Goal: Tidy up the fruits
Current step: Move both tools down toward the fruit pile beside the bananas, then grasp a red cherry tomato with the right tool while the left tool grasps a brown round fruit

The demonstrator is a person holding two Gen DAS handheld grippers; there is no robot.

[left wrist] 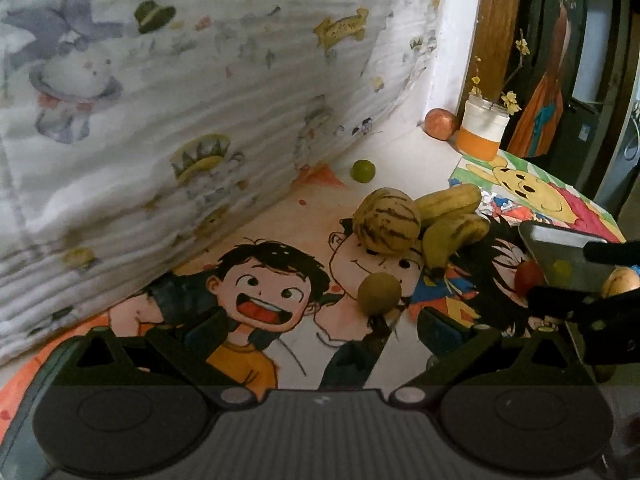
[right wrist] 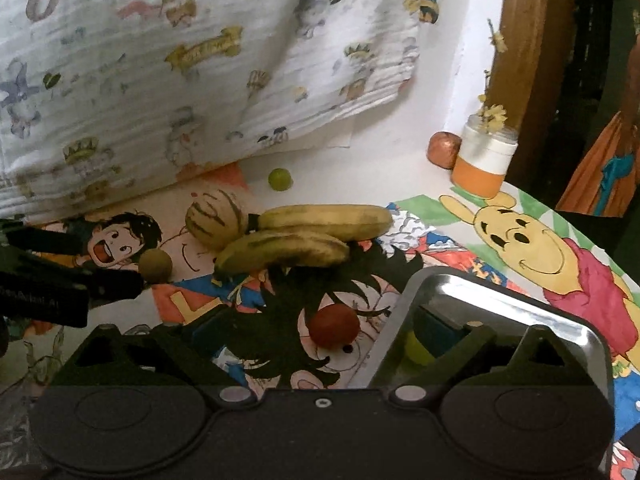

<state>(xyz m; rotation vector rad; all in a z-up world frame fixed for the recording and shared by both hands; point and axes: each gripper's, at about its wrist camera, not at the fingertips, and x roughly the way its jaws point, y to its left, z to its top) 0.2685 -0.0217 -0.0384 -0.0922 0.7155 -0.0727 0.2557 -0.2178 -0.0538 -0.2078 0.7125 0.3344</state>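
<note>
Two bananas lie on the cartoon-printed table beside a striped yellow melon. A brown kiwi sits just ahead of my open, empty left gripper. A dark red fruit lies between the fingers of my open right gripper, next to a steel tray that holds a green fruit. A small green lime and a red apple lie farther back. The right gripper shows in the left wrist view over the tray.
A patterned white cloth hangs along the left and back. A jar with an orange band holding yellow flowers stands by the apple at the back right. The table edge runs along the right.
</note>
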